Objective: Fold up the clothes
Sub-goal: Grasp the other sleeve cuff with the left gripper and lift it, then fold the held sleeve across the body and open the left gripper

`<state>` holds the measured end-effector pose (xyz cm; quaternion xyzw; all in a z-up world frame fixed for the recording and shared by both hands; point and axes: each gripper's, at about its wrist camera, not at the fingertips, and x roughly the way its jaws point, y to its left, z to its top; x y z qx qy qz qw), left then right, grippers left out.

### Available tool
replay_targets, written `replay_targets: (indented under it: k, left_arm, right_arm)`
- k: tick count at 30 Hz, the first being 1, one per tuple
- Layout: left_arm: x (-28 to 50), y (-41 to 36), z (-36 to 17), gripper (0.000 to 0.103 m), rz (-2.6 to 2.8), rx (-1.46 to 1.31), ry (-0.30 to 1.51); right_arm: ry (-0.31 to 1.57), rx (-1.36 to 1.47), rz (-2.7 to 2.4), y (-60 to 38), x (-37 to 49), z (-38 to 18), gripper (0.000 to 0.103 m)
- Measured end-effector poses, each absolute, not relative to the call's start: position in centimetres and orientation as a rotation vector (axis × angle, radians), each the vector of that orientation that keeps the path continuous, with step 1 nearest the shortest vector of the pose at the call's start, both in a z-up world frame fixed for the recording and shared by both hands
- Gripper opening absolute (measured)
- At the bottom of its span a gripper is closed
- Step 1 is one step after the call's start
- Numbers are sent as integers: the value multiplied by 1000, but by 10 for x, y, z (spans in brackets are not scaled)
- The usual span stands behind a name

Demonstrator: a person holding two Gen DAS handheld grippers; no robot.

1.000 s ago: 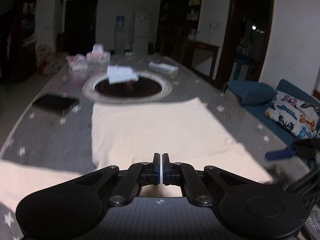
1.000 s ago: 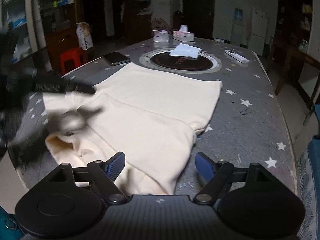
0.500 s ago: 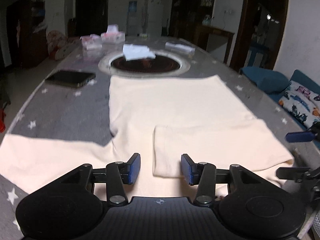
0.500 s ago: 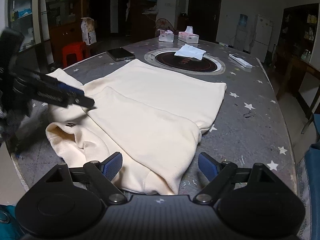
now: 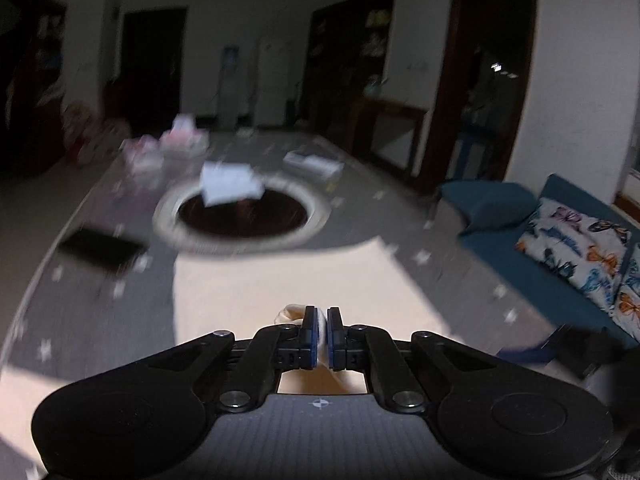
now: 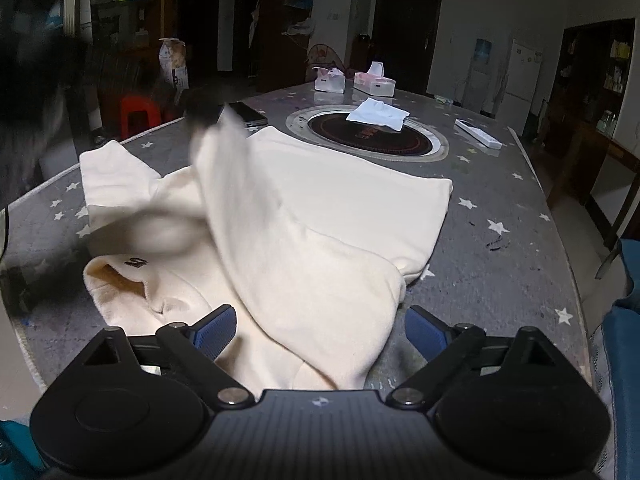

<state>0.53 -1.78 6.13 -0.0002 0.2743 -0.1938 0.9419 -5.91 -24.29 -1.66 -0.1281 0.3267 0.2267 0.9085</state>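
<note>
**Cream garment lifted by one sleeve end**

Cream fabric is pinched between the closed pads of the left gripper (image 5: 322, 334), a small bunch of it showing just beside the fingertips. In the right wrist view, the cream garment (image 6: 320, 216) is spread over the grey star-patterned table (image 6: 500, 264), its collar and label at the near left, and one sleeve (image 6: 224, 152) is drawn up into a blurred peak toward the far left, where it is held. The right gripper (image 6: 320, 330) is held low over the near edge of the garment; its jaws are opening, the folded near sleeve lies between them, and the blue pads are not pressed on the cloth. Farther along the table, a round dark inset (image 6: 368, 136) is seen with a white tissue (image 6: 378, 114) on it, a phone (image 6: 248, 114) to its left, and two tissue packs (image 6: 354, 80) beyond.
</note>
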Motion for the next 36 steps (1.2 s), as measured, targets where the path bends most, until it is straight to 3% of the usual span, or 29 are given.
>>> replay_targets:
  k: [15, 23, 26, 31, 36]
  left_arm:
    - [2, -52, 125, 3, -537, 17, 412]
    - [6, -21, 83, 5, -464, -2, 511]
    - [15, -10, 50, 13, -419, -5, 599]
    - [28, -6, 19, 45, -361, -23, 680]
    - [43, -8, 7, 49, -357, -23, 692]
  right_arm:
    - [595, -357, 283, -238, -49, -26, 95]
    - [598, -321, 219, -263, -51, -21, 95]
    - [599, -325, 224, -264, -53, -20, 95]
    - [604, -318, 250, -263, -58, -21, 95]
    - [573, -328, 304, -257, -61, -12, 95]
